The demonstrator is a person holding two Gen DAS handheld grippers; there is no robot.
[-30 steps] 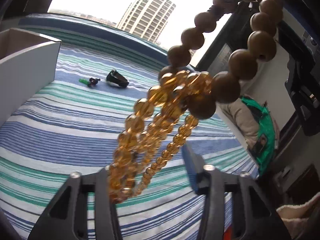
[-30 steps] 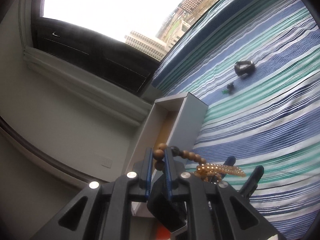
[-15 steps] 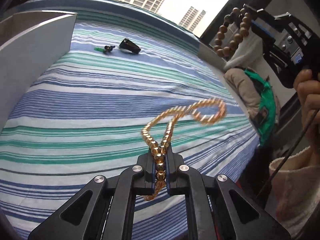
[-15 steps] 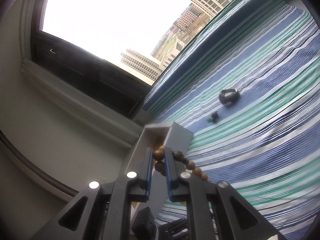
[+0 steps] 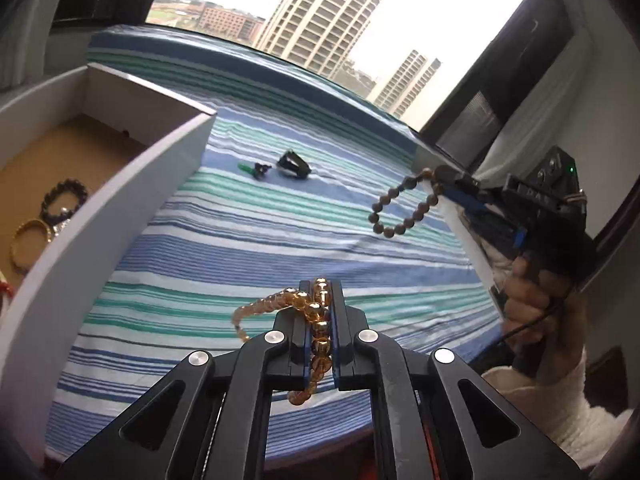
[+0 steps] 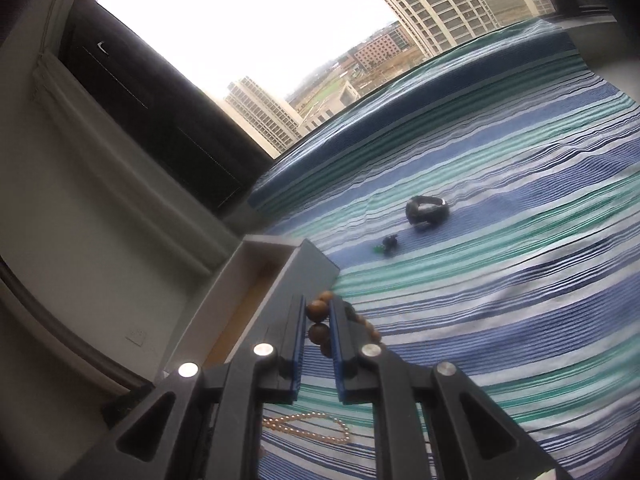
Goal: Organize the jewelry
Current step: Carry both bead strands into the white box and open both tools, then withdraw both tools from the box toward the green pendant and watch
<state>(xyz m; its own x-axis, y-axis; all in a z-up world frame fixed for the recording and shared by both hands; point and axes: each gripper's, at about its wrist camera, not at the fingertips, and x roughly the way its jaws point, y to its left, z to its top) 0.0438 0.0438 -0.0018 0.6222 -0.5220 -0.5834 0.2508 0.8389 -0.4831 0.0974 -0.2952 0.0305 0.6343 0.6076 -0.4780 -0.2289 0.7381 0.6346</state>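
My left gripper (image 5: 320,294) is shut on an amber bead bracelet (image 5: 276,305), which loops out to the left above the striped cloth. To the right, a person's hand holds my right gripper (image 5: 450,178) in the air. It is shut on a brown wooden bead bracelet (image 5: 394,210) that hangs free. In the right wrist view the wooden beads (image 6: 318,320) sit pinched between the jaws of the right gripper (image 6: 318,306). A white box (image 5: 120,200) stands at the left, holding a dark bead bracelet (image 5: 64,198) and a gold bangle (image 5: 28,240).
On the striped bedspread (image 5: 280,240) lie a black ring-like piece (image 5: 294,164) and a small green and black piece (image 5: 256,168). A pearl strand (image 6: 308,426) rests on the cloth under the right gripper. The box wall (image 6: 288,280) is just left of the right fingers. A window runs behind.
The left jaws closed on the amber bracelet and lifted it away from the wooden one; the box's inside has come into view. The right gripper rolled a little, still gripping the wooden beads.
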